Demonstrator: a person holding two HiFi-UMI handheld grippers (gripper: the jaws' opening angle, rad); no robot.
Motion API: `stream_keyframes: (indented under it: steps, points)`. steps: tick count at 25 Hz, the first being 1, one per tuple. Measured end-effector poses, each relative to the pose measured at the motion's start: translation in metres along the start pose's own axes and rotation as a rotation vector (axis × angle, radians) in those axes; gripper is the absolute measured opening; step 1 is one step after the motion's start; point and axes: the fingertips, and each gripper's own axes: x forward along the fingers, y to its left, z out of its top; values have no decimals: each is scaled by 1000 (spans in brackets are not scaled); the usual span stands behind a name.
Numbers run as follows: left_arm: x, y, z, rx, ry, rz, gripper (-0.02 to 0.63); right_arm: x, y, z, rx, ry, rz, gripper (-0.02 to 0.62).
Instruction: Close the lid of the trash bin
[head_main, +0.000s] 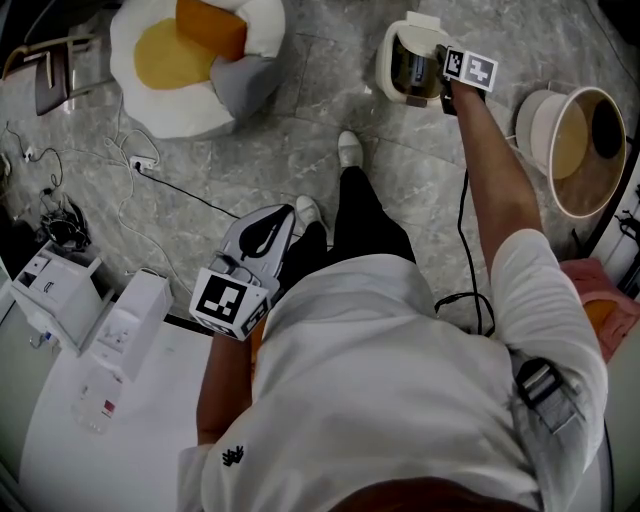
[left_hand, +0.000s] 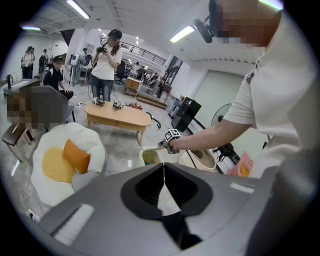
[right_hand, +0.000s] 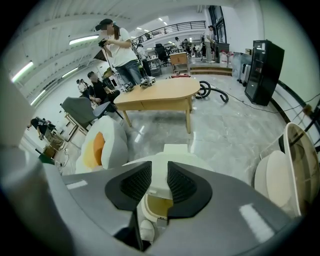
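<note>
Close under the head camera, the person's white-shirted torso fills the lower frame and hides much of the floor (head_main: 400, 180) beneath, along with both elbows. Beside the left hip the left claw (head_main: 278, 220) is held low, pointing forward; its own view shows the left claw (left_hand: 163, 167) clenched, dark pads meeting in a thin line with nothing between them. At the lower left a white table (head_main: 150, 420) is cut off by the frame edge and carries two white devices (head_main: 55, 285) whose details are too small to read. The floor is grey marbled stone, with thin cables (head_main: 150, 170) trailing across it. Farther out, at arm's length, the right claw (head_main: 445, 80) reaches the small cream trash bin (head_main: 395, 70), its jaw tips masked from above by the marker cube. In the right gripper view the right claw (right_hand: 159, 177) is grasping the raised lid (right_hand: 172, 155), the cream edge filling the gap between the pads, while the bin's yellowish inside (right_hand: 155, 205) shows just below; the hinge is not visible. Just to the right stands a larger round cream container (head_main: 568, 150) with its own lid tipped open, partly cut by the frame. To the left lies an egg-shaped cushion (head_main: 150, 100) bearing an orange pillow (head_main: 210, 25). Beyond, the room is a wide open hall under strip lights, with a low wooden table (right_hand: 160, 95), a black cabinet (right_hand: 265, 70), and several people standing and seated in the distance.
</note>
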Motion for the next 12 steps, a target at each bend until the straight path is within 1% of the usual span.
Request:
stream_keyframes:
  steps: [3, 9, 12]
  points:
    - [-1, -1, -2, 0, 7, -4, 58, 0, 2, -17, 10, 16, 10, 92]
    - [6, -3, -9, -23, 23, -20, 60, 4, 4, -51, 26, 50, 29, 92]
    - [8, -2, -8, -15, 29, -22, 60, 7, 5, -65, 26, 68, 34, 92]
